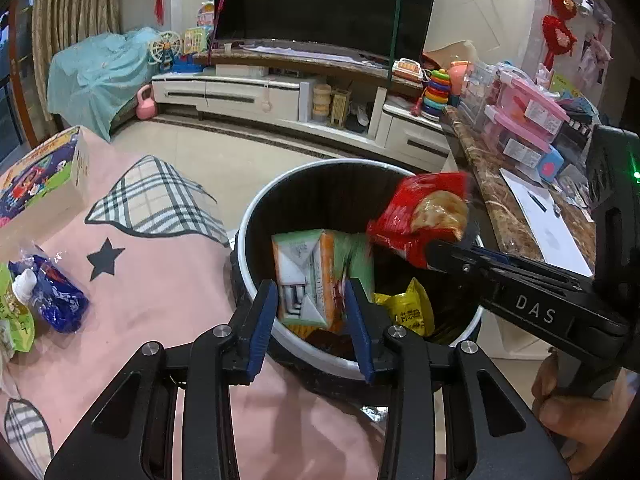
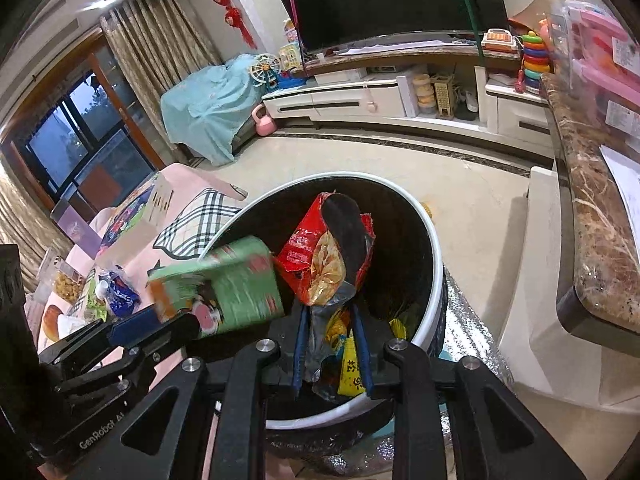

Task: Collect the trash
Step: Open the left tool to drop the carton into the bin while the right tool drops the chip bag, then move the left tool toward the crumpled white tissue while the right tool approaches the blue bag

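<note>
A round bin point(image 1: 256, 216) with a white rim and black inside stands below both grippers. In the left wrist view my left gripper point(image 1: 310, 288) hangs over it, and a green and orange carton point(image 1: 308, 276) sits loosely between its blue pads. The carton point(image 2: 236, 288) is blurred in the right wrist view, so it is slipping and my left gripper is open. My right gripper point(image 2: 330, 320) is open too. The crumpled lower end of a torn red snack bag point(image 2: 320, 256) lies in the gap between its pads, over the bin point(image 2: 434, 248). A yellow wrapper point(image 1: 412, 312) lies inside.
To the left, a pink cloth point(image 1: 160, 280) carries a blue pouch point(image 1: 56, 296), a green packet point(image 1: 12, 320) and a toy box point(image 1: 40, 172). A marble counter point(image 2: 592, 208) with papers and pink boxes runs along the right. A person's hand point(image 1: 572, 400) holds the right gripper.
</note>
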`<state>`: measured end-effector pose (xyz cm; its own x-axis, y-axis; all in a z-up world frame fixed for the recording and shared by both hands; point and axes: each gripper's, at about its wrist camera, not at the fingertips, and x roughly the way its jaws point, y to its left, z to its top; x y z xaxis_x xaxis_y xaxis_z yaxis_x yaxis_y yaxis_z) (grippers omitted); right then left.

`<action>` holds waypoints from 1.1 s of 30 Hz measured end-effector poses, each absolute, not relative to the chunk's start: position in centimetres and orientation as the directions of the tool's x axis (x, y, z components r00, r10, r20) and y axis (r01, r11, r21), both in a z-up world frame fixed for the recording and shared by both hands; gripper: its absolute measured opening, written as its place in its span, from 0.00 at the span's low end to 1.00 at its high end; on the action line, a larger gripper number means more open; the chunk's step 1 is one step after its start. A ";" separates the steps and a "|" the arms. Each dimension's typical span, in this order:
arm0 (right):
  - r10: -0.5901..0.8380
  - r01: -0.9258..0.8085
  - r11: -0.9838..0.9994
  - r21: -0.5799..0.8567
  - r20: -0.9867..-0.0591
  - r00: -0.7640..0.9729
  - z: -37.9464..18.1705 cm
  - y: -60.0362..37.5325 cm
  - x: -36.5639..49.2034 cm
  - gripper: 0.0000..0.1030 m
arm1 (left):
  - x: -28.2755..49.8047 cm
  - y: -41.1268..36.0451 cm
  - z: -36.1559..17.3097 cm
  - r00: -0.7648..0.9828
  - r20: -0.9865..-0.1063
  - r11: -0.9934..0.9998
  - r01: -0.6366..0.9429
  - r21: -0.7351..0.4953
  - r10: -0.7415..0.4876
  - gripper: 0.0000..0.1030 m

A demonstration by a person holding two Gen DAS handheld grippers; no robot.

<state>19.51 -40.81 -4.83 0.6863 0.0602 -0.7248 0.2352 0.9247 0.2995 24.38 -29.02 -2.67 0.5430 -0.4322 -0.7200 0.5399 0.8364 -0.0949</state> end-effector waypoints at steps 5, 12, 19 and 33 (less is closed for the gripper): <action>0.063 0.231 0.921 0.312 -0.707 0.704 -4.3 -40.8 19.1 0.54 | 23.8 -28.1 -2.0 0.571 -0.700 0.847 0.524 -0.093 -0.430 0.48; 0.064 0.222 0.917 0.331 -0.673 0.737 -3.4 -40.2 18.0 0.68 | 22.7 -25.1 -2.2 0.585 -0.695 0.871 0.475 -0.126 -0.419 0.54; 0.087 0.198 0.916 0.350 -0.653 0.752 -3.0 -38.3 16.9 0.76 | 20.8 -20.9 -2.9 0.598 -0.701 0.900 0.410 -0.150 -0.389 0.56; 0.184 0.072 0.931 0.358 -0.630 0.754 -2.8 -31.1 15.4 0.85 | 18.7 -13.1 -4.5 0.612 -0.712 0.937 0.278 -0.214 -0.344 0.57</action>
